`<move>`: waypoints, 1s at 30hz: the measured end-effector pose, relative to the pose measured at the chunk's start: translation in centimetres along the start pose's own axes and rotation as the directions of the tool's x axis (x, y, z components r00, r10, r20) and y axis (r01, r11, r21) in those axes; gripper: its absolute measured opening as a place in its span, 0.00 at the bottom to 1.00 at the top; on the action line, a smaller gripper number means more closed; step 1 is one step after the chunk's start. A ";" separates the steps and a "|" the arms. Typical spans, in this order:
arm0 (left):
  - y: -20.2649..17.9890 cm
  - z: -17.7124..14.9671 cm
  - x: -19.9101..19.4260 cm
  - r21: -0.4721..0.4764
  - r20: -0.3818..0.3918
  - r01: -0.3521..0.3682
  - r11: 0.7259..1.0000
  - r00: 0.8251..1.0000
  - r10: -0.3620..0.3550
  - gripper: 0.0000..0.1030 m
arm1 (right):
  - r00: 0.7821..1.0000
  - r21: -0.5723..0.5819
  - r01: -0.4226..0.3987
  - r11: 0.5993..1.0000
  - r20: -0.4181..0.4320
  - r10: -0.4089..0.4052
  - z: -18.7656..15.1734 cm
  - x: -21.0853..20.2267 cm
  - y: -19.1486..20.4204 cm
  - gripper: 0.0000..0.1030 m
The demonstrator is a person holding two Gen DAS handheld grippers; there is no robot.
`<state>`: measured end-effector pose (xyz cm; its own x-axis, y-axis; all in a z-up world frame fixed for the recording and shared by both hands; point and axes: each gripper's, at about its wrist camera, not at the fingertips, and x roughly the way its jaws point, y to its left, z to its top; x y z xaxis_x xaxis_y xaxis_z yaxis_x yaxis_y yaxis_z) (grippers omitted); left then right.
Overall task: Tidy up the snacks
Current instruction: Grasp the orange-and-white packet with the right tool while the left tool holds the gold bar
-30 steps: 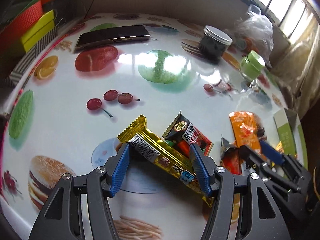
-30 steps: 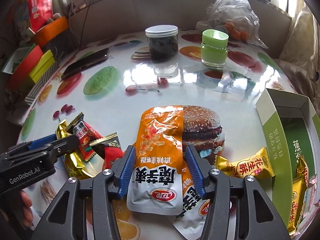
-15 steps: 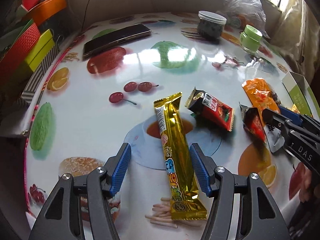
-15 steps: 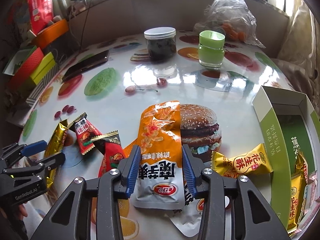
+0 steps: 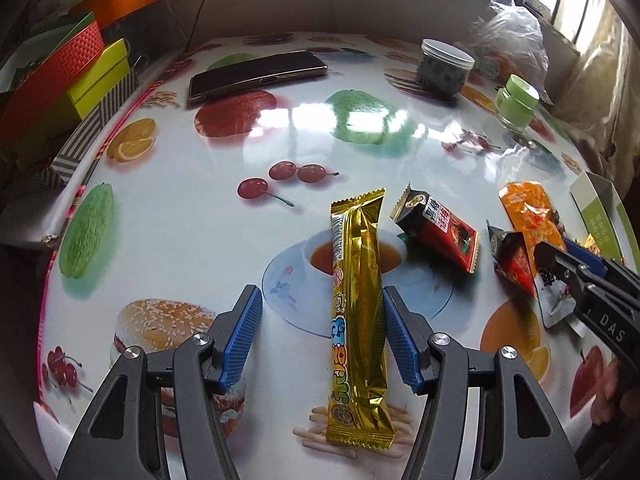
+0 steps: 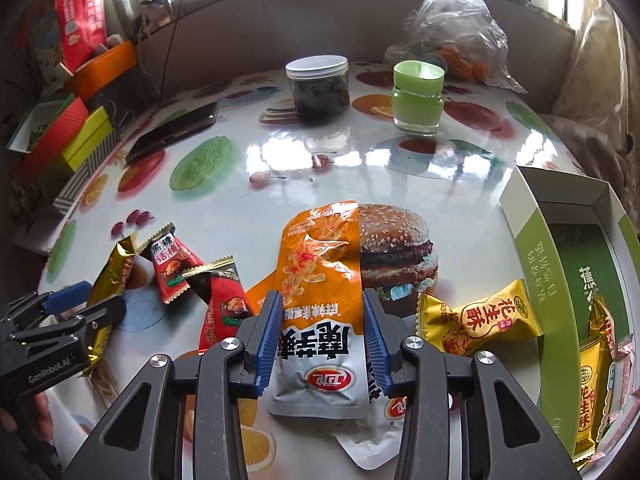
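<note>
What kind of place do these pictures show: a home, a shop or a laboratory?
Most likely a home, at a table by a window. The tablecloth carries printed fruit and burgers, a phone lies on it, and gift boxes are stacked beside it.

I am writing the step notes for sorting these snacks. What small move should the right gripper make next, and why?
Probably close the right gripper fully on the orange packet. Its blue pads already sit against both edges of the packet, which lies flat on the table. The open green box beside it already holds snacks, so it seems the place to carry it afterwards.
</note>
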<state>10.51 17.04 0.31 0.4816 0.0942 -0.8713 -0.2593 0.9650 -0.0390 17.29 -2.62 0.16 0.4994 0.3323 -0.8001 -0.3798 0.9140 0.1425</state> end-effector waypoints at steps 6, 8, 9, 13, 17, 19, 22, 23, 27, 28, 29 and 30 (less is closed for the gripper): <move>0.4 0.0 -0.2 -0.054 0.011 0.035 0.998 0.999 -0.035 0.59 | 1.000 0.005 -0.010 1.000 0.004 0.010 -0.1 -0.3 -0.2 0.35; 0.3 0.0 -0.3 -0.060 0.014 0.043 0.997 0.999 -0.042 0.52 | 1.000 0.009 -0.011 1.000 0.008 0.010 -0.1 -0.3 -0.2 0.34; 0.3 0.0 -0.3 -0.060 0.016 0.048 0.997 0.999 -0.047 0.48 | 1.000 0.009 -0.011 1.000 0.008 0.011 -0.1 -0.4 -0.2 0.34; 0.1 0.0 -0.2 -0.052 0.016 0.045 0.998 0.999 -0.045 0.35 | 1.000 0.011 -0.016 1.000 0.020 0.015 -0.1 -0.6 -0.2 0.27; 0.2 0.0 -0.3 -0.066 0.018 0.060 0.996 0.998 -0.059 0.23 | 1.000 0.007 -0.017 1.000 0.026 0.016 -0.1 -0.8 -0.2 0.25; 0.3 0.0 -0.3 -0.073 0.020 0.061 0.995 0.998 -0.059 0.23 | 0.999 0.013 -0.021 1.000 0.026 0.021 -0.1 -0.8 -0.3 0.25; 0.3 -0.1 -0.4 -0.080 0.022 0.059 0.995 0.998 -0.057 0.23 | 0.999 0.012 -0.026 1.000 0.036 0.026 -0.1 -1.1 -0.3 0.22; 0.3 -0.2 -0.5 -0.081 0.022 0.058 0.995 0.998 -0.057 0.23 | 0.999 0.012 -0.030 0.999 0.042 0.029 -0.2 -1.2 -0.4 0.22; 0.3 -0.3 -0.7 -0.087 0.025 0.062 0.994 0.998 -0.060 0.23 | 0.998 0.017 -0.045 0.999 0.051 0.044 -0.4 -1.4 -0.4 0.21; 0.3 -0.4 -0.8 -0.087 0.027 0.063 0.994 0.998 -0.061 0.23 | 0.997 0.019 -0.052 0.998 0.053 0.051 -0.5 -1.5 -0.4 0.20; 0.3 -0.4 -0.9 -0.086 0.029 0.064 0.994 0.998 -0.062 0.23 | 0.997 0.021 -0.056 0.998 0.055 0.055 -0.5 -1.5 -0.4 0.20; 0.2 -0.4 -1.0 -0.084 0.033 0.066 0.994 0.997 -0.063 0.23 | 0.996 0.026 -0.062 0.998 0.061 0.061 -0.5 -1.7 -0.5 0.19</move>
<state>9.62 17.08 0.99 0.5245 0.0413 -0.8504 -0.2967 0.9451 -0.1371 16.20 -3.73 1.16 0.5220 0.4008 -0.7529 -0.3897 0.8972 0.2075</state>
